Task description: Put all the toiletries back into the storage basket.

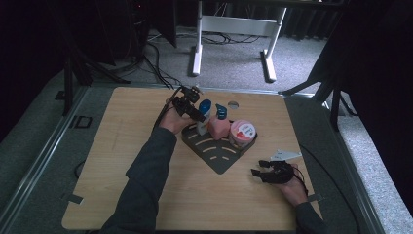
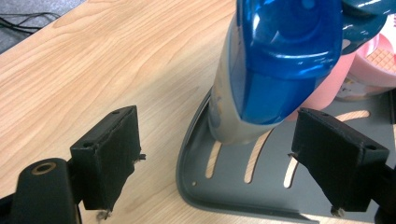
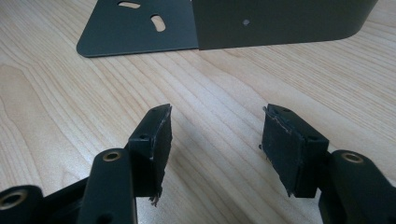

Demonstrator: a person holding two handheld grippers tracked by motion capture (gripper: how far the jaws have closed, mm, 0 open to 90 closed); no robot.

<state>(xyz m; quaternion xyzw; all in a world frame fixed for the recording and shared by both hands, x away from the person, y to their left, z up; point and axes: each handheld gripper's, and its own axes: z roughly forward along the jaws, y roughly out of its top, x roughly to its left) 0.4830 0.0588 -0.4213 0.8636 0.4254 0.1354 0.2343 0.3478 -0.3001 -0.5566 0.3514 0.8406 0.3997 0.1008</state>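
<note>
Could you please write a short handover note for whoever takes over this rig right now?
Left tool: open, at the blue-capped bottle, pads clear of it.
Right tool: open, nothing between its pads, low over the bare table near the rack's right corner.
Things: blue-capped bottle, pink bottle and pink tub stand together on the grey rack.
Done: all three are on the rack.
Left: probably just backing the left tool away.

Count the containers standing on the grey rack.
3: a blue-capped bottle at the rack's left end, a pink bottle in the middle, a pink-lidded tub at the right. More could be hidden behind them.
</note>
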